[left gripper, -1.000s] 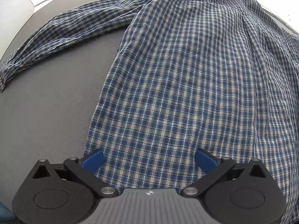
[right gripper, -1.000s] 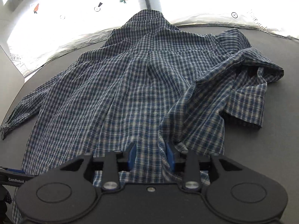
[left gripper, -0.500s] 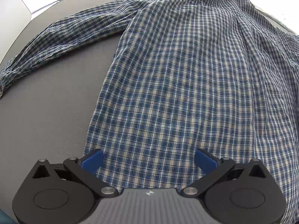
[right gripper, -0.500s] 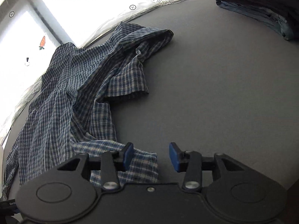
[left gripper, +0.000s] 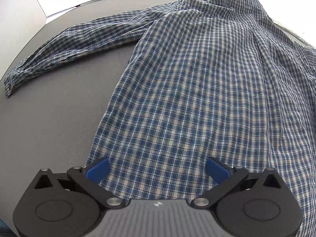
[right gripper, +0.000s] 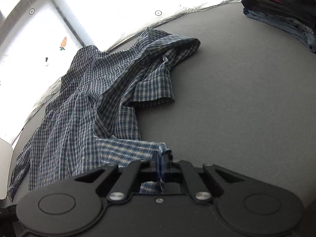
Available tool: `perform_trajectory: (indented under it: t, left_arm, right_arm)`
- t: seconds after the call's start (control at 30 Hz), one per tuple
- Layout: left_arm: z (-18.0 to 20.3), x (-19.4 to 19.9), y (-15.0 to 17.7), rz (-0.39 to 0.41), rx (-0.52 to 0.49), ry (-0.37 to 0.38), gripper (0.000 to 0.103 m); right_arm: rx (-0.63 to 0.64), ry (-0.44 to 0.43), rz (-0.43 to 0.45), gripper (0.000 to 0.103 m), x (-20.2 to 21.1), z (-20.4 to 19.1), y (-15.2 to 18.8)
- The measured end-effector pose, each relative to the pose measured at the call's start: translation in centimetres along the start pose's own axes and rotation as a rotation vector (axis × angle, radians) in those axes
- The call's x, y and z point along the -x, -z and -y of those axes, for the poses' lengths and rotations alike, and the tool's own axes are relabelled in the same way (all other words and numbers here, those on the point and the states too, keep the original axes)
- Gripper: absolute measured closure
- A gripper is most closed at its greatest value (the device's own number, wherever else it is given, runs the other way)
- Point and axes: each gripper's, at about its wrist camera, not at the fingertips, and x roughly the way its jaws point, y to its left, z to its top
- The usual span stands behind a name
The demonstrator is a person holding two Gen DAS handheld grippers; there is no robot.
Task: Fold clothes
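While its two blue pads stand wide apart, the left gripper (left gripper: 157,167) hangs over the near hem of the checked shirt (left gripper: 197,90) with nothing pinched between them; cloth lies below the gap, and whether the pads touch it cannot be told. Clamped fully together, the right gripper (right gripper: 160,159) has the shirt's near right corner nipped between its pads, a thin fold of checked cloth showing in the slit.

From that corner the shirt runs away across the grey table (right gripper: 246,102) towards its far edge, where the collar (right gripper: 86,51) lies. One long sleeve (left gripper: 65,45) stretches flat towards the table's left edge, its cuff at the end. On the other side the second sleeve (right gripper: 158,69) lies bunched and folded over itself. At the far right corner of the table sits a stack of folded clothes (right gripper: 282,9).
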Motion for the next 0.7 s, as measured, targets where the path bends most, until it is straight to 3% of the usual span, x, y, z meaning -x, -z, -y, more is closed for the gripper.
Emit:
perform_trajectory:
  t: [0.1,0.17,0.4,0.5,0.57,0.63,0.7]
  left_arm:
    - [0.3,0.0,0.1,-0.002,0.002,0.0,0.0]
    - [0.4,0.3,0.3,-0.001,0.003,0.0,0.0]
    - [0.4,0.5,0.5,0.003,0.003,-0.001,0.0]
    - [0.4,0.5,0.4,0.001,0.004,-0.002,0.0]
    - [0.5,0.5,0.5,0.005,0.008,-0.005,0.0]
    - [0.6,0.5,0.7,0.01,0.014,-0.008,0.0]
    - [0.6,0.6,0.8,0.015,0.021,-0.012,0.0]
  right_arm:
    - [0.051,0.11,0.074,0.101,3.7,0.1,-0.5]
    - [0.04,0.176,0.073,0.101,5.2,1.0,-0.3]
    - [-0.163,0.314,-0.14,0.1,3.8,7.6,2.7]
    - [-0.162,0.346,-0.109,0.089,4.5,8.1,2.7]
    - [-0.145,0.354,-0.064,0.07,5.0,8.0,2.4]
    - [-0.122,0.354,-0.036,0.061,4.7,7.8,2.2]
    - [-0.103,0.354,-0.04,0.058,3.7,8.0,2.0]
